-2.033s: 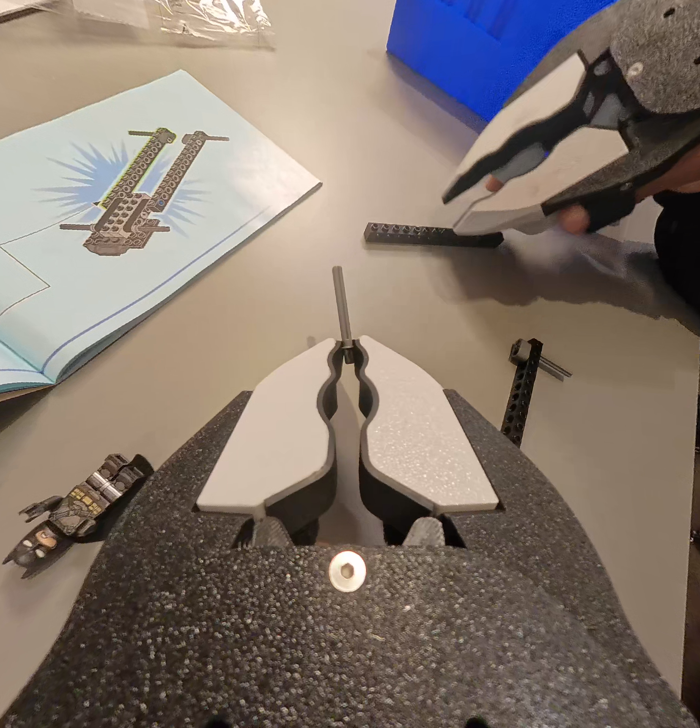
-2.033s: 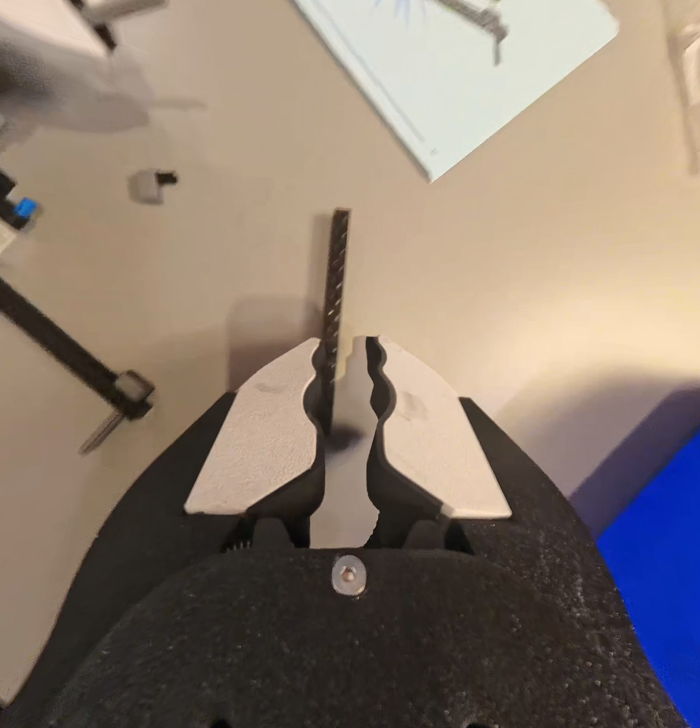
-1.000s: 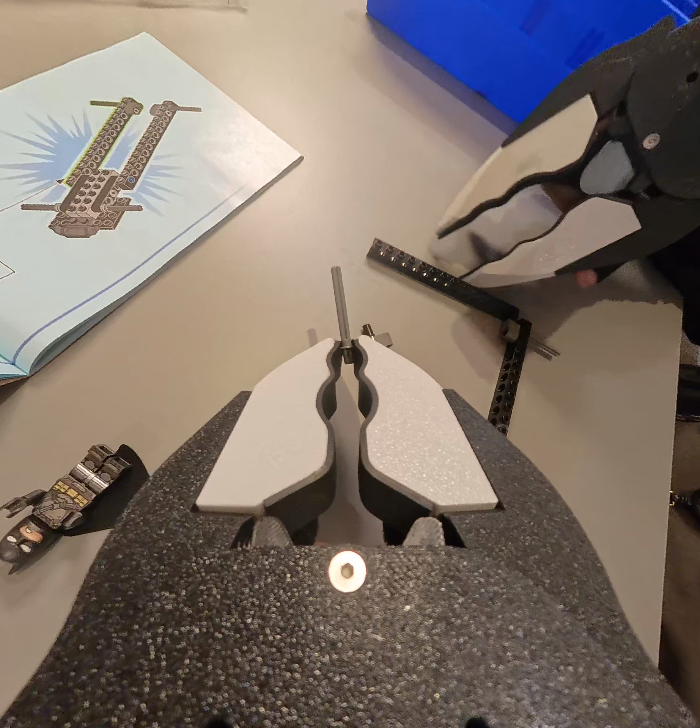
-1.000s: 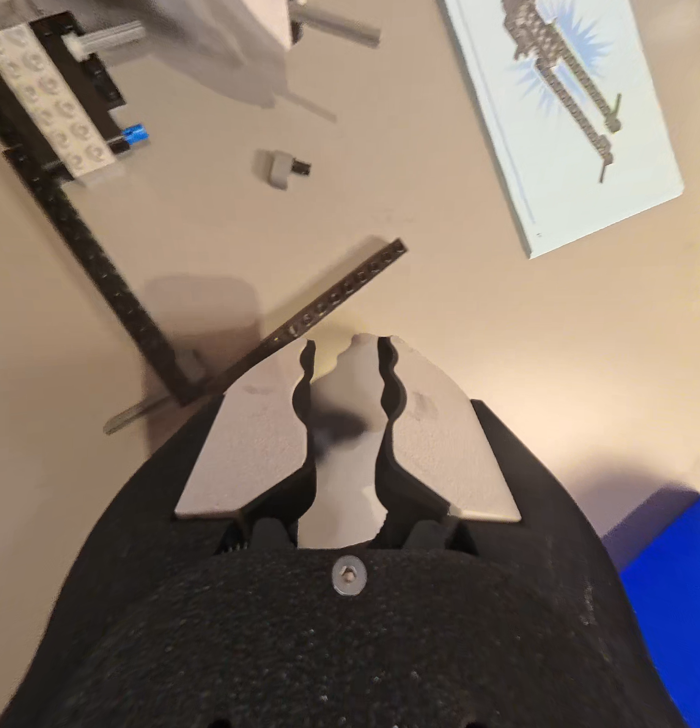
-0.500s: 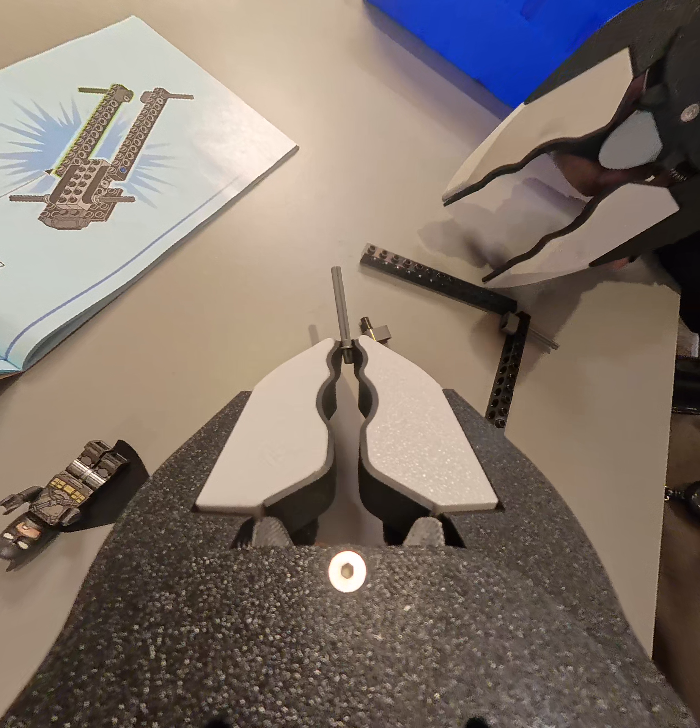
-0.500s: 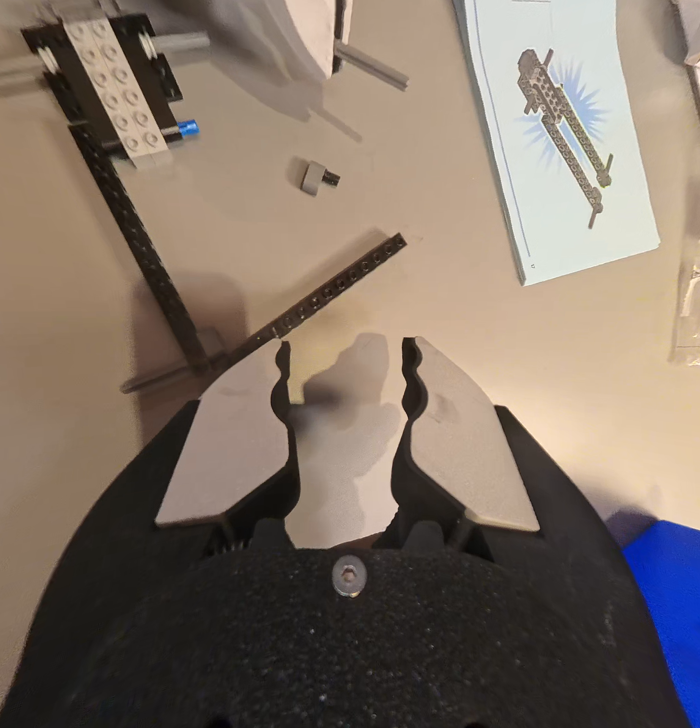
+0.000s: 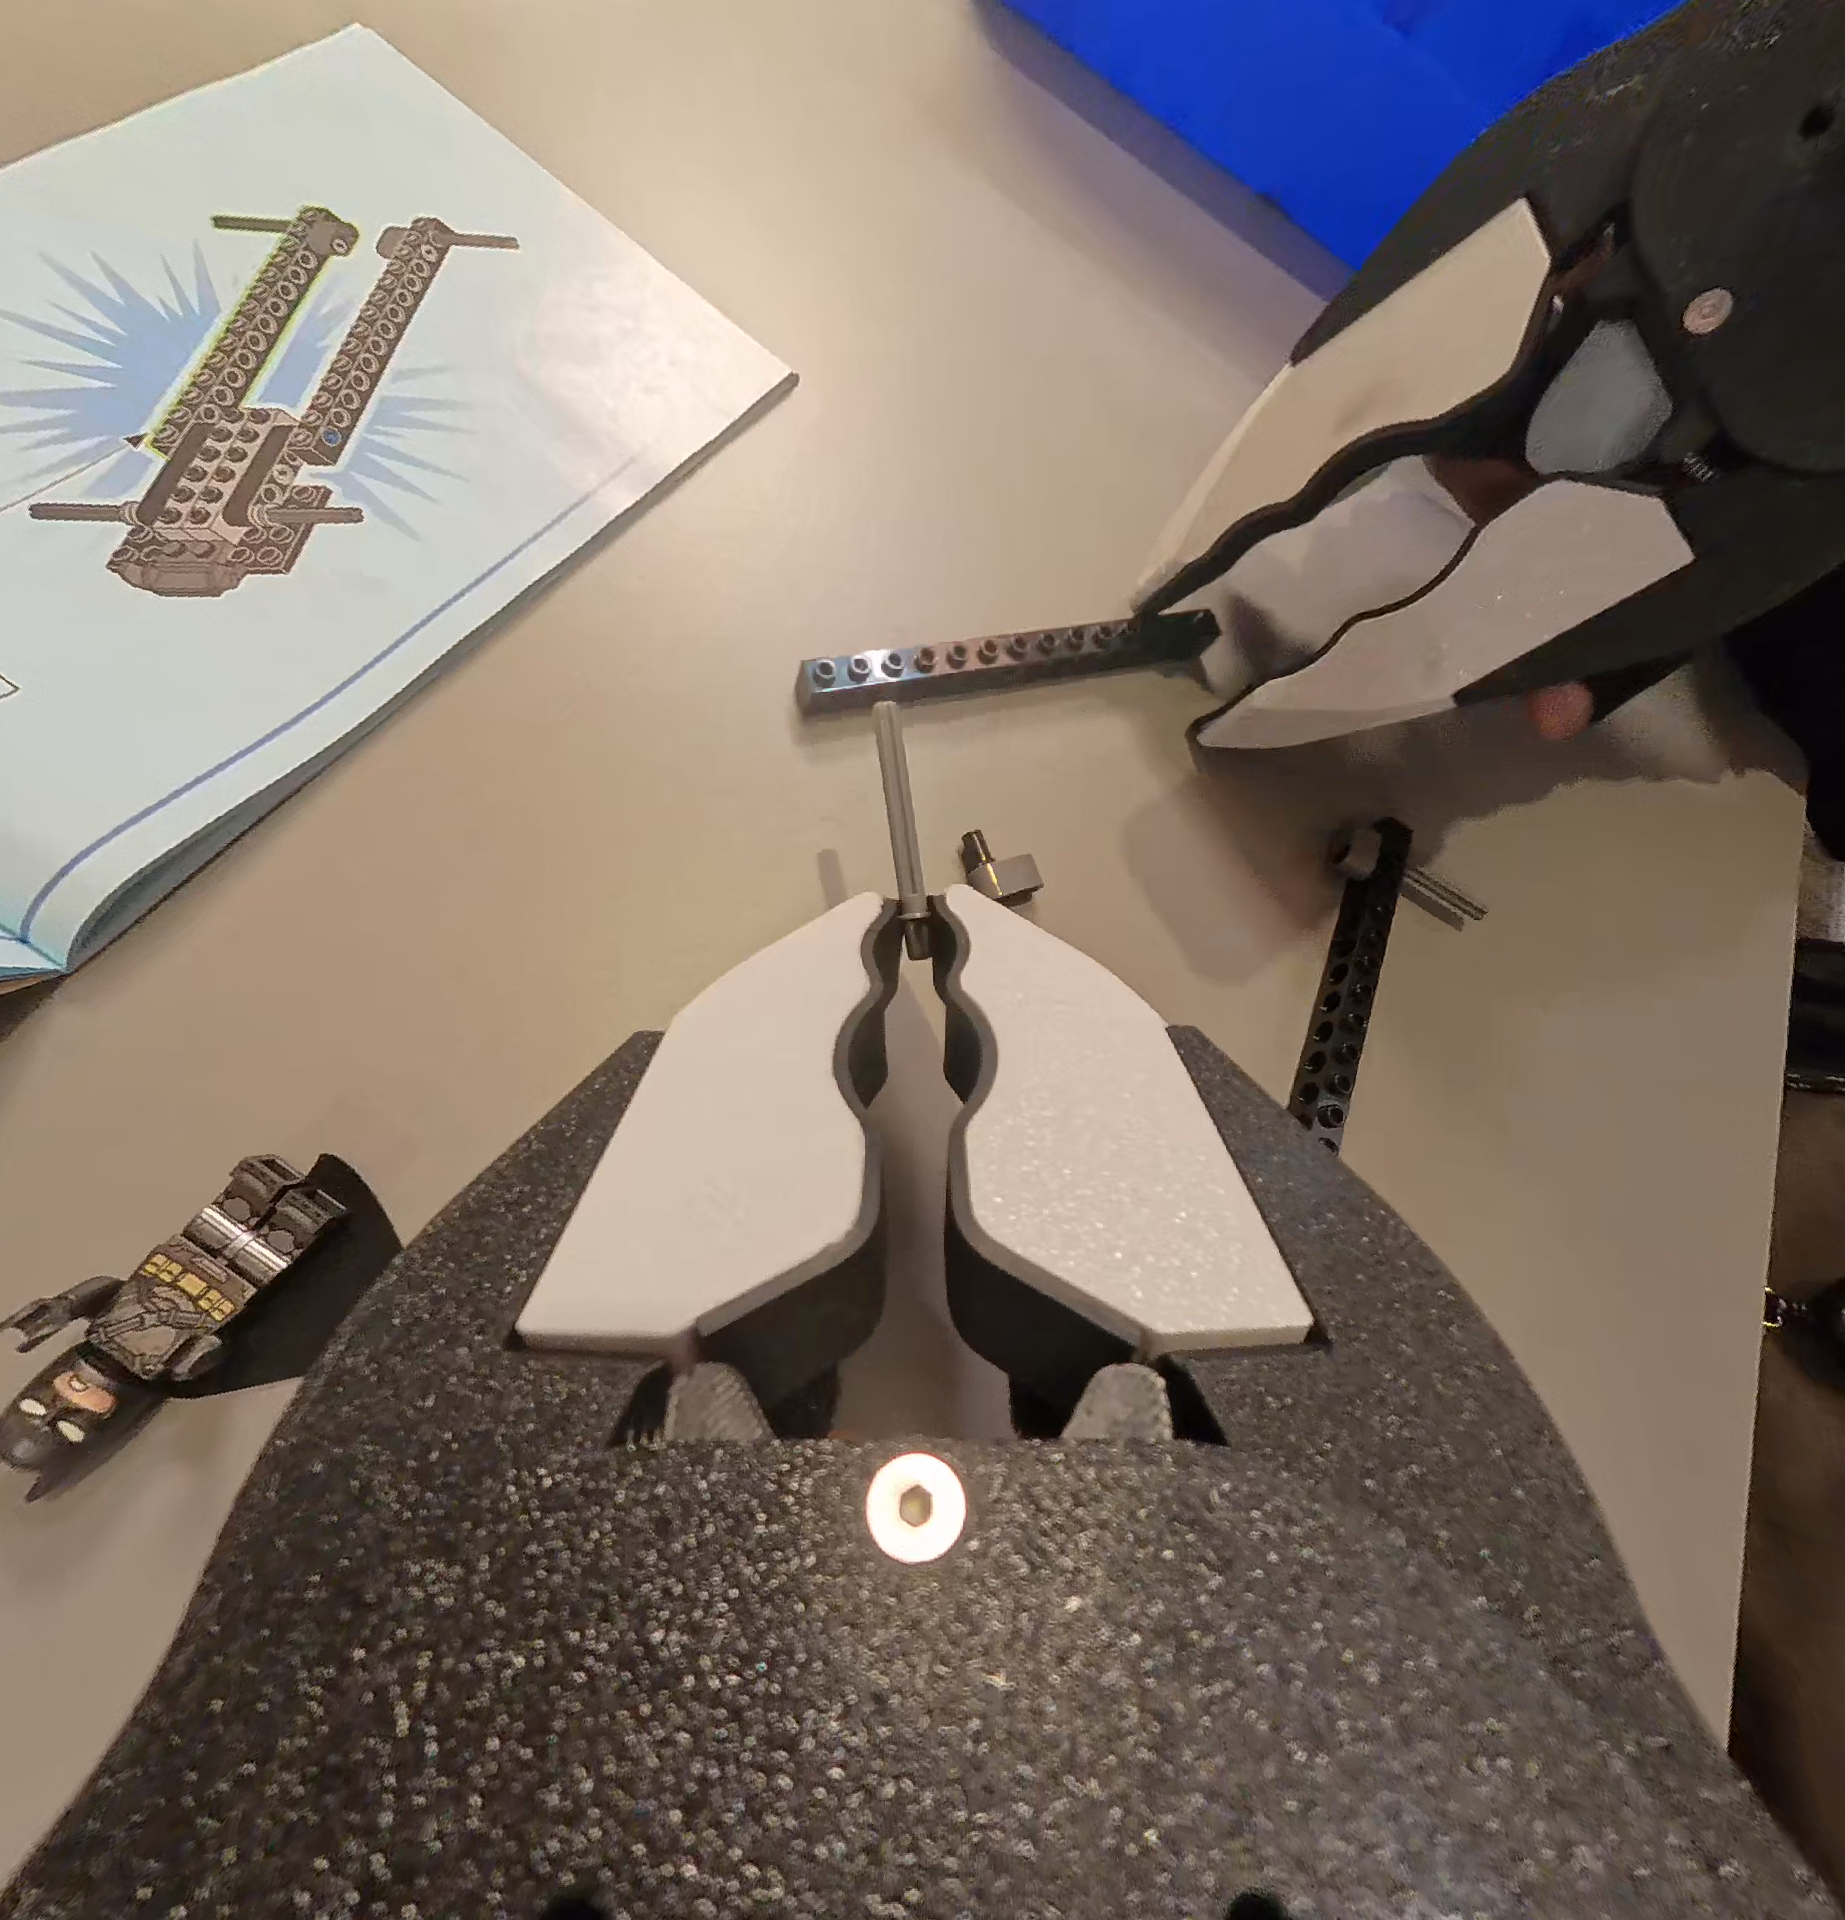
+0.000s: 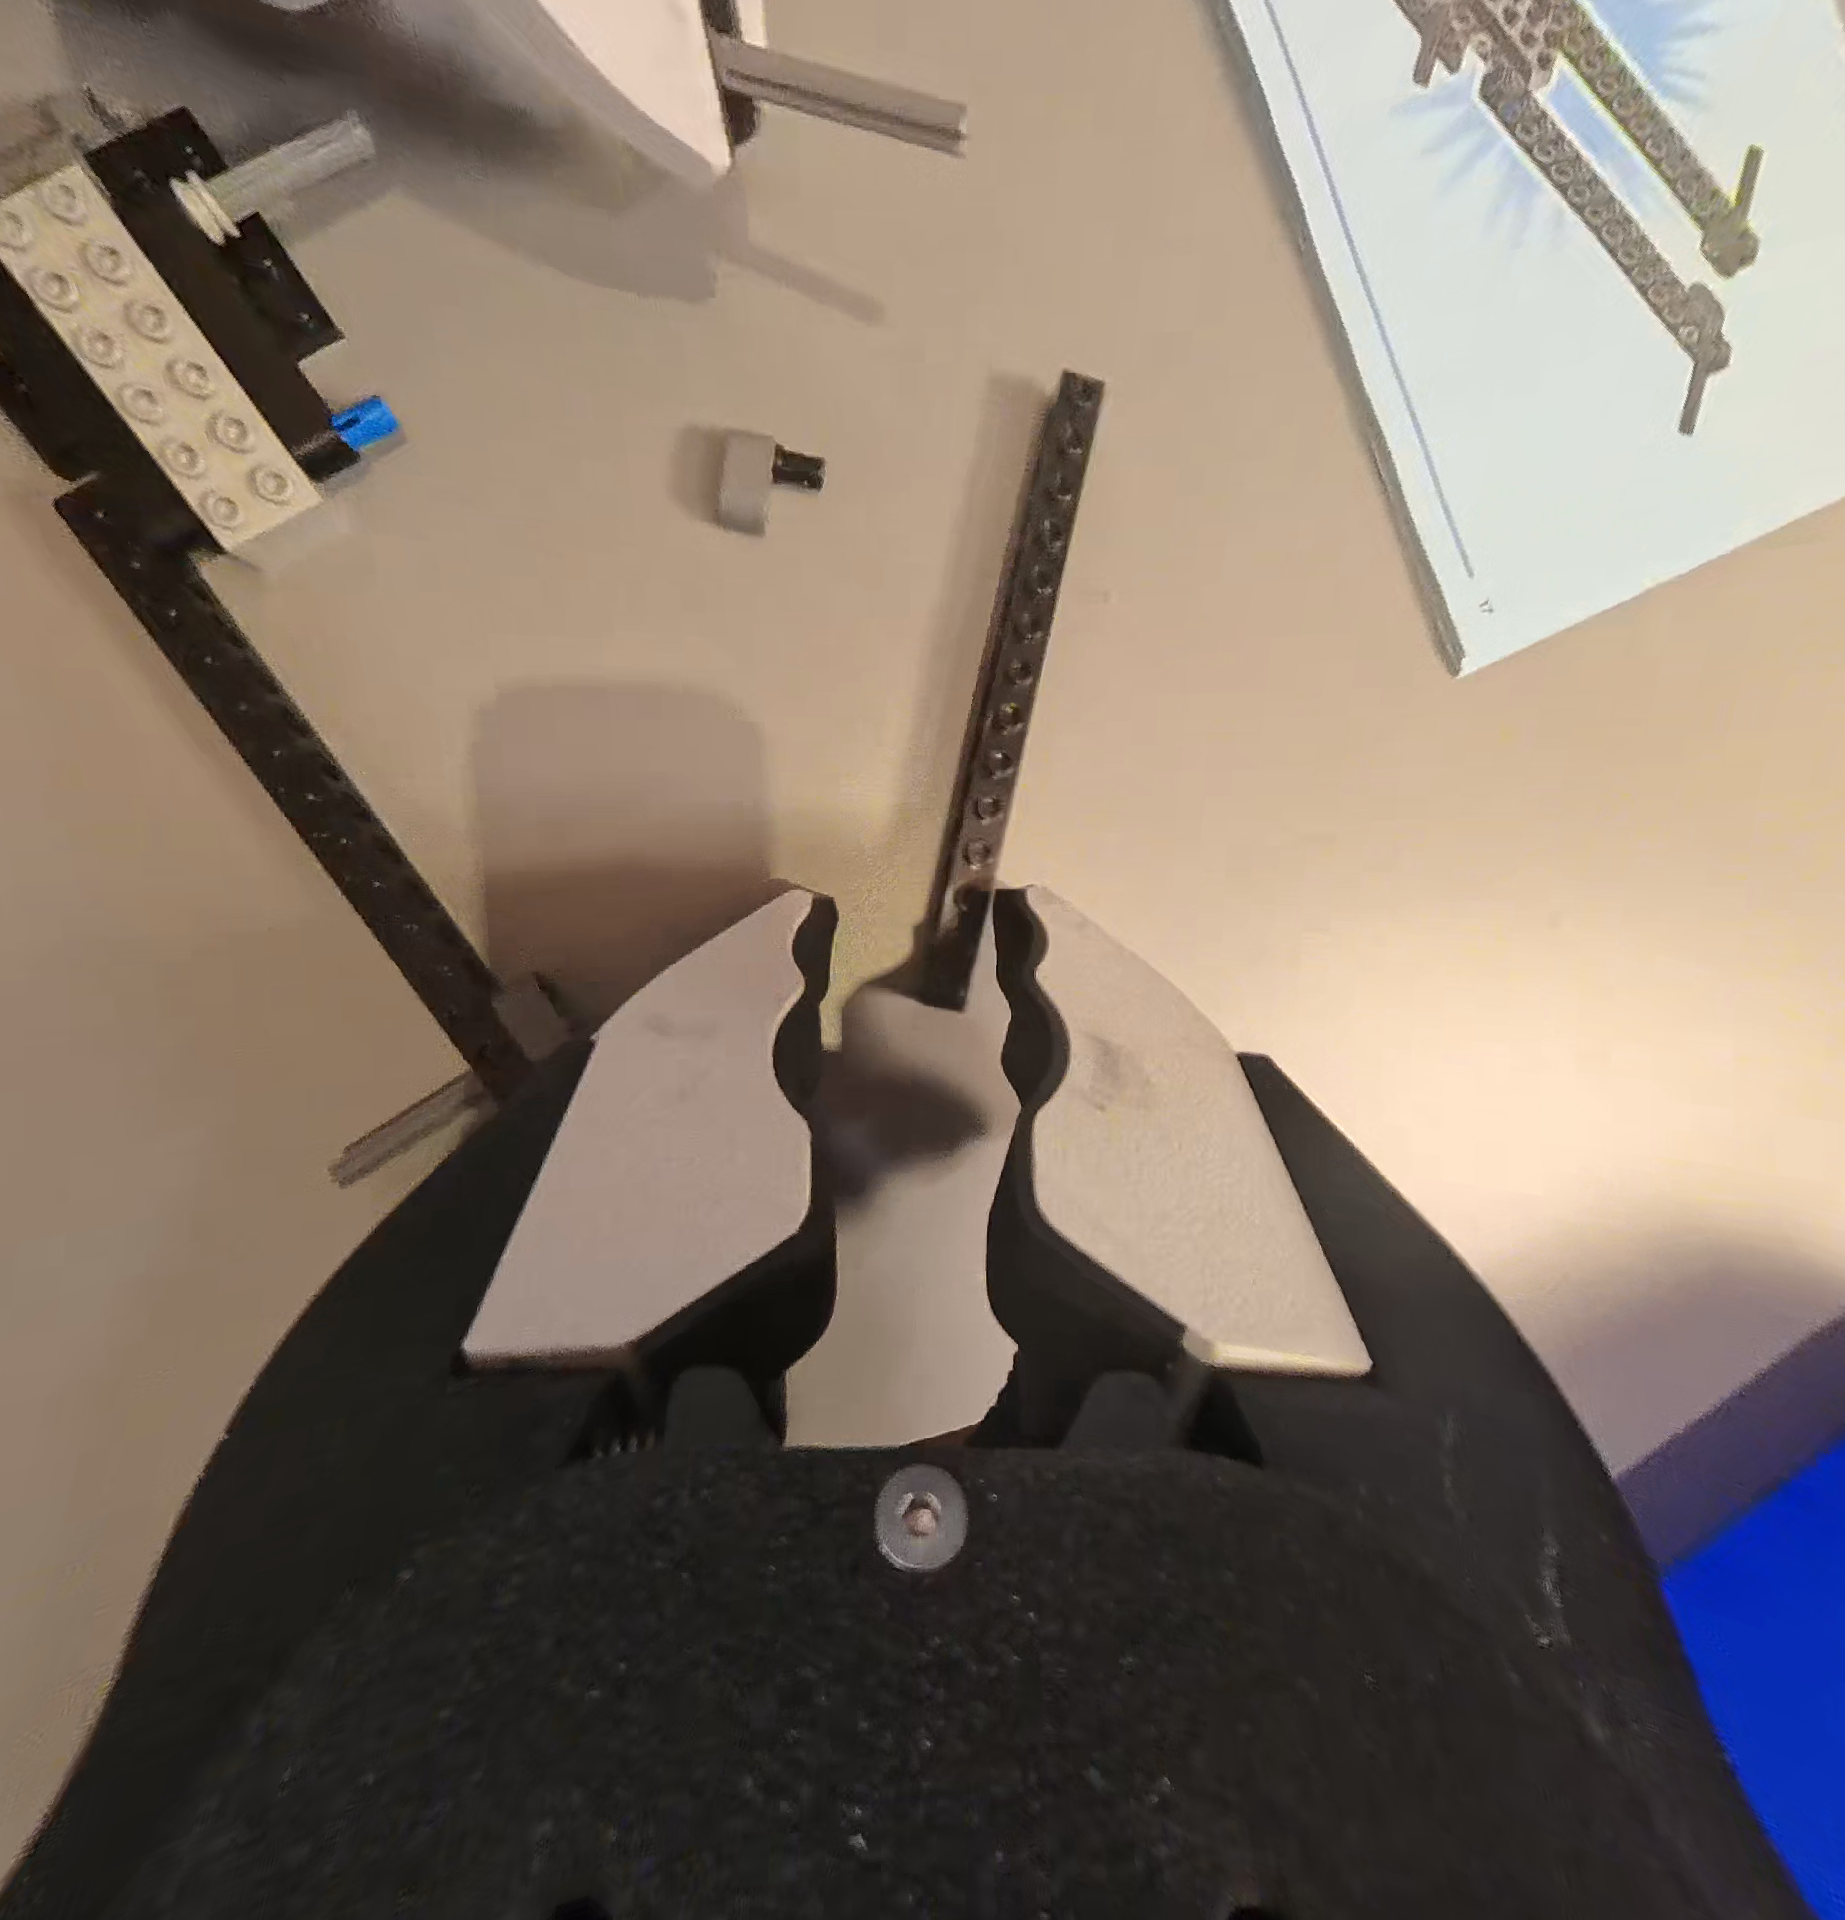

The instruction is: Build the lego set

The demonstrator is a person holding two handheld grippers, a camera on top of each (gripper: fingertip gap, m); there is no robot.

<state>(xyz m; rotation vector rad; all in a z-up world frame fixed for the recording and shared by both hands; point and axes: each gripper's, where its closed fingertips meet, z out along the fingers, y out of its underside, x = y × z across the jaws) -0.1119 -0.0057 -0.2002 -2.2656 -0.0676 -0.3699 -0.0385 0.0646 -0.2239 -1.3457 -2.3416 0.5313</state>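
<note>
My left gripper (image 7: 913,914) is shut on the end of a thin grey axle (image 7: 895,790), which sticks out forward above the table. Its finger (image 8: 669,94) and the axle (image 8: 845,99) also show at the top of the right wrist view. My right gripper (image 8: 913,914) is open. The near end of a loose black holed beam (image 8: 1022,644) lies on the table between its fingers, against the right one and apart from the left one. In the left wrist view the right gripper (image 7: 1172,670) straddles that beam's (image 7: 1001,665) right end.
A small grey connector with a black pin (image 7: 1006,878) lies by my left fingertips. A second black beam (image 8: 294,748) joins a grey-and-black brick assembly (image 8: 149,364). There is an open instruction booklet (image 7: 326,416), a dark minifigure (image 7: 149,1309) and a blue bin (image 7: 1261,83). Across from one pair of fingers to the other is roughly 11 centimeters.
My right gripper opened wide, then narrowed around the loose beam's end; the beam swung away from the second beam and now lies in line with the fingers. The left gripper kept hold of the axle.
</note>
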